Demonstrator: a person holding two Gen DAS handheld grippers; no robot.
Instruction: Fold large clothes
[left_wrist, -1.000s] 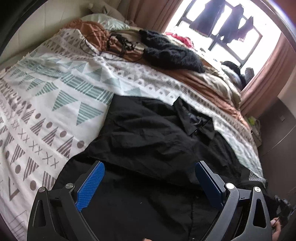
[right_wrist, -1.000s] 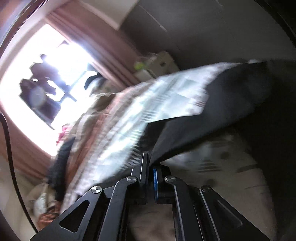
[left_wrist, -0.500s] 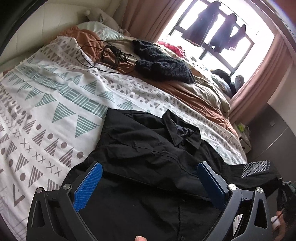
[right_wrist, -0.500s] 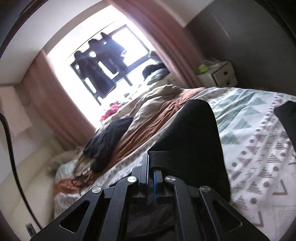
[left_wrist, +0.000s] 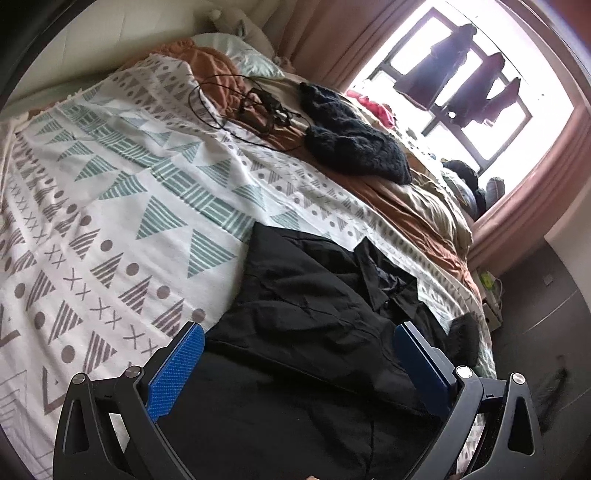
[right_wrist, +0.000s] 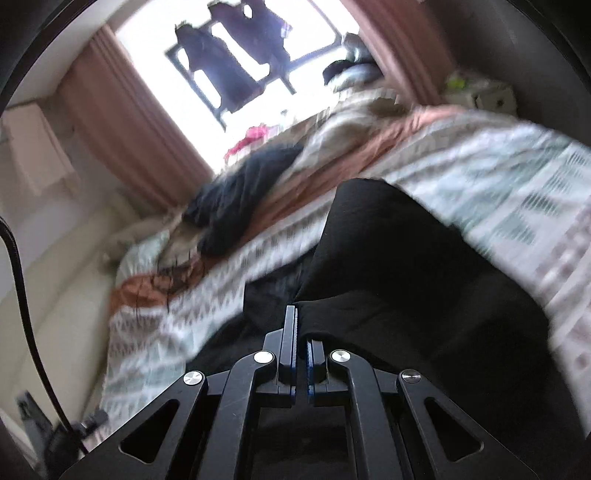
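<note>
A black collared shirt (left_wrist: 314, 302) lies spread on the patterned blanket, collar toward the far right. My left gripper (left_wrist: 298, 328) hangs just above its near part, its blue pads wide apart with nothing gripped. My right gripper (right_wrist: 301, 314) sits low over the black shirt (right_wrist: 388, 258) with a fold of the shirt's sleeve running into its tips. Its jaws are opening, with only a thin slit between the pads and the cloth still caught at the tip. The right wrist view is blurred by motion.
The white blanket (left_wrist: 129, 221) with teal and grey triangles covers the bed. Beyond it lie a dark knitted garment (left_wrist: 351, 144), tangled black cables (left_wrist: 251, 107) and rumpled brown bedding (left_wrist: 417, 206). A bright window (left_wrist: 461, 81) with hanging clothes is at the back, and a nightstand (left_wrist: 491, 295) stands at the bed's right edge.
My right gripper swung fast from the bed's edge in over the shirt, carrying the sleeve along. My left gripper shifted a little and stayed open.
</note>
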